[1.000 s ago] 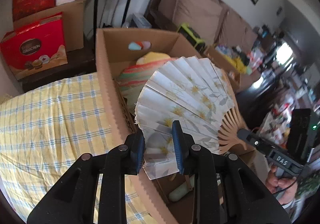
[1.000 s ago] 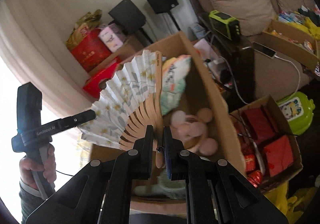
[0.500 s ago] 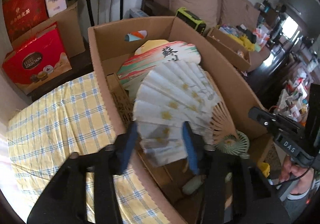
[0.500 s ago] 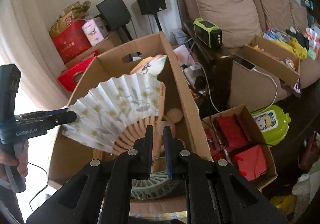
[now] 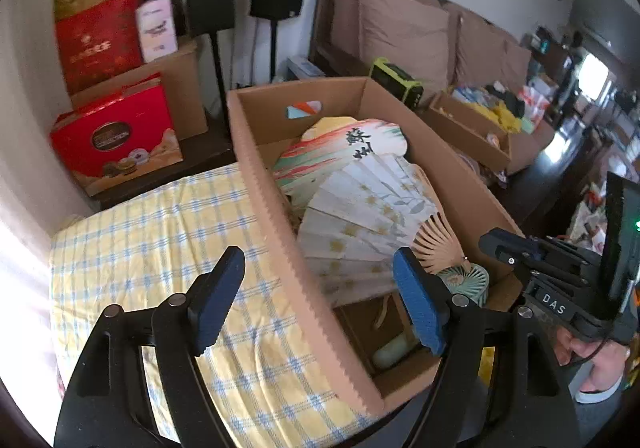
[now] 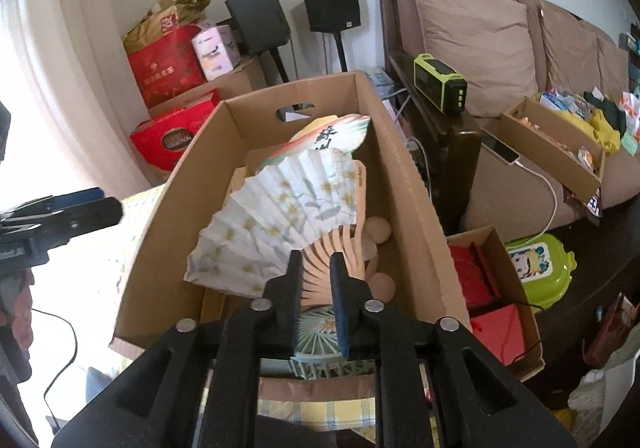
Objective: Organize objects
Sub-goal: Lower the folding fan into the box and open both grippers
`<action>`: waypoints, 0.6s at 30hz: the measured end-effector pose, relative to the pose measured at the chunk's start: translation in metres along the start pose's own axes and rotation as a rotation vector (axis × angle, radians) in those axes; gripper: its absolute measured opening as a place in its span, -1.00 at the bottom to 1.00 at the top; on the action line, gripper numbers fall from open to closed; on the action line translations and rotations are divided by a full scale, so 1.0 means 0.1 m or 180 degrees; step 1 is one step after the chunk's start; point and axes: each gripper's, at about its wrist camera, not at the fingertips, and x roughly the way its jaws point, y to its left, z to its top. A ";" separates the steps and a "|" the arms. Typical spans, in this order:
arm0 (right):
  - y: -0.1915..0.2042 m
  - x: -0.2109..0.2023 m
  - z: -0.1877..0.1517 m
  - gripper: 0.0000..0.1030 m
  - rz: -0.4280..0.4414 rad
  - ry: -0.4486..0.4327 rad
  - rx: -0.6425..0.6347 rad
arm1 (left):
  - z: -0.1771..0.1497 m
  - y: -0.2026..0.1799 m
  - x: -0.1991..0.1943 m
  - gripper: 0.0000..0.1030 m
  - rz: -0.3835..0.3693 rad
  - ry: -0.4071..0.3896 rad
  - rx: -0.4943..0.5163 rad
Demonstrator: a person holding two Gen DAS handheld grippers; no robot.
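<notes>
A white paper folding fan (image 5: pixel 360 216) with yellow flowers lies spread open inside the large cardboard box (image 5: pixel 276 228). It rests on a round fan with calligraphy (image 5: pixel 340 144). My left gripper (image 5: pixel 318 288) hangs over the box's near wall, open and still widening, holding nothing. In the right wrist view my right gripper (image 6: pixel 316 284) hovers over the folding fan's (image 6: pixel 280 224) wooden ribs. Its jaws are just opening; the ribs show in the narrow gap and the pads do not press on them. A small green handheld fan (image 6: pixel 320 332) lies below the fingers.
The box stands beside a yellow checked cloth (image 5: pixel 160 240). Red gift boxes (image 5: pixel 116 136) and two speakers stand behind it. A sofa, a green radio (image 6: pixel 440 84), a smaller box of red packets (image 6: pixel 492 288) and a green lidded tub (image 6: pixel 536 264) are on the right.
The folding fan went from held up over the box to lying down inside it. My left jaws let go of its paper edge, spread wide and drew back. My right jaws began to part.
</notes>
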 end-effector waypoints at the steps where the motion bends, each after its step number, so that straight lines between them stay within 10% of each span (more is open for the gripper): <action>1: 0.02 -0.01 0.00 -0.55 -0.0002 0.0002 -0.0010 | -0.05 0.04 -0.05 0.51 -0.0002 -0.0041 -0.0059; 18: 0.46 -0.18 -0.17 0.14 -0.0122 -0.0118 -0.0378 | -0.71 0.37 -0.48 0.90 0.0274 -0.0298 -0.0505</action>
